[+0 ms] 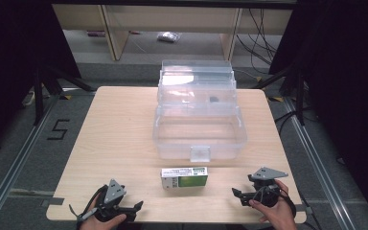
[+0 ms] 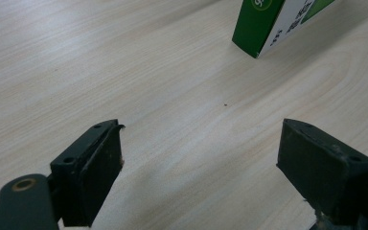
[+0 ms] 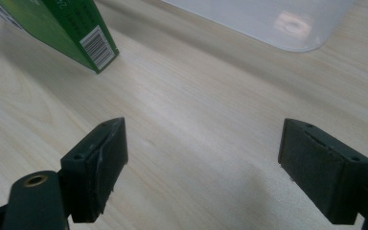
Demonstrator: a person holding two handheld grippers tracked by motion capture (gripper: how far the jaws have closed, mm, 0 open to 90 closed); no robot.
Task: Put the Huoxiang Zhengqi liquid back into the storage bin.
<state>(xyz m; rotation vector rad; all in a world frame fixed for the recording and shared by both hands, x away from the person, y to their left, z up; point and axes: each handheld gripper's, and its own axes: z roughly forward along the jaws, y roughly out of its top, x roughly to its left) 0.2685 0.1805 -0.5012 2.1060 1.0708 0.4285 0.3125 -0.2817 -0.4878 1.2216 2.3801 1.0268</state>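
1. Tongs on the left (image 1: 136, 207) rest low at about 7 o'clock on the tabletop (image 1: 115, 134), held in a hand (image 1: 106, 221); the jaws stand wide apart with only bare wood between them.
2. Tongs on the right (image 1: 237, 194) sit at about 5 o'clock, gripped by the other hand (image 1: 278, 211); these jaws too are spread wide and hold nothing.
3. Green-and-white box (image 1: 184, 177) lies flat near 6 o'clock, between the two tongs and apart from both, its long side running across the tabletop.
4. From the left gripper view, the box's corner (image 2: 268, 24) shows at 1 o'clock, well ahead of the jaws.
5. From the right gripper view, the box's barcode end (image 3: 72, 33) shows at 11 o'clock.
6. Clear plastic bin (image 1: 199, 132) stands open at the centre, just beyond the box towards 12 o'clock, its lid tilted back behind it; its rounded corner (image 3: 278, 24) appears at 1 o'clock in the right gripper view.
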